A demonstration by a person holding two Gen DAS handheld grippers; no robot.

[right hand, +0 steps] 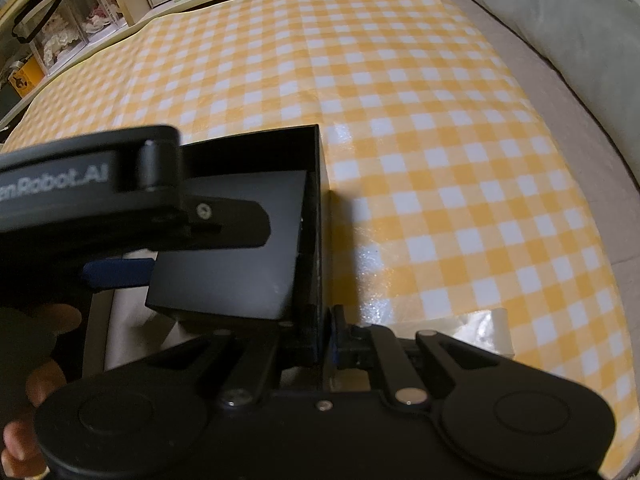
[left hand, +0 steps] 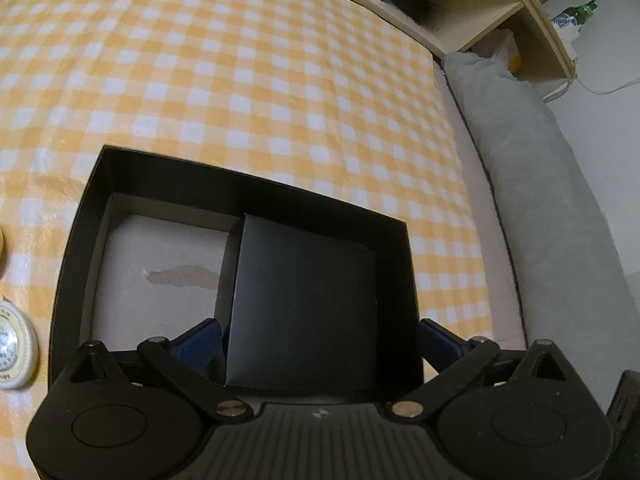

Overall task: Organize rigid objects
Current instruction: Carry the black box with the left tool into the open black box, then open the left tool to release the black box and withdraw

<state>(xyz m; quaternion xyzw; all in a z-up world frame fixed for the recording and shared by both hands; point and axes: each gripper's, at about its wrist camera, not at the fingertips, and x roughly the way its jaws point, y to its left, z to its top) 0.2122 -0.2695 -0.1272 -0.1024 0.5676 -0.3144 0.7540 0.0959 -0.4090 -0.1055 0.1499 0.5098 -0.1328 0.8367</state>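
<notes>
Black tray (left hand: 70, 264), open-topped with a pale floor, lies on a yellow-and-white checked cloth (left hand: 260, 80) that covers the work surface. One smaller black box (left hand: 304, 304) stands inside the tray, against its right wall, leaving the left part of the floor bare; a brownish scuff marks that floor.

Surface and room: the cloth is glossy and creased. Beyond its far edge runs a pale wooden shelf unit (left hand: 480, 12). A grey cushion (left hand: 532, 160) lies along the right edge of the cloth. A green bottle (left hand: 588, 8) shows at the far right, and clear storage drawers (right hand: 80, 12) stand at the far left in the right wrist view.

Nearby items: one round cream-coloured tin (left hand: 16, 348) lies on the cloth just left of the tray, partly cut off by the frame edge.

Left gripper (left hand: 320, 336): its two blue-padded fingers (left hand: 200, 344) stand apart, one on each side of the black box, with a gap visible at the right side, so the box is straddled rather than clamped.

Right gripper (right hand: 316, 336): its fingers straddle the tray's right wall near the near corner; whether they pinch the wall cannot be told. The left gripper's body crosses the left of this view and hides part of the tray.
</notes>
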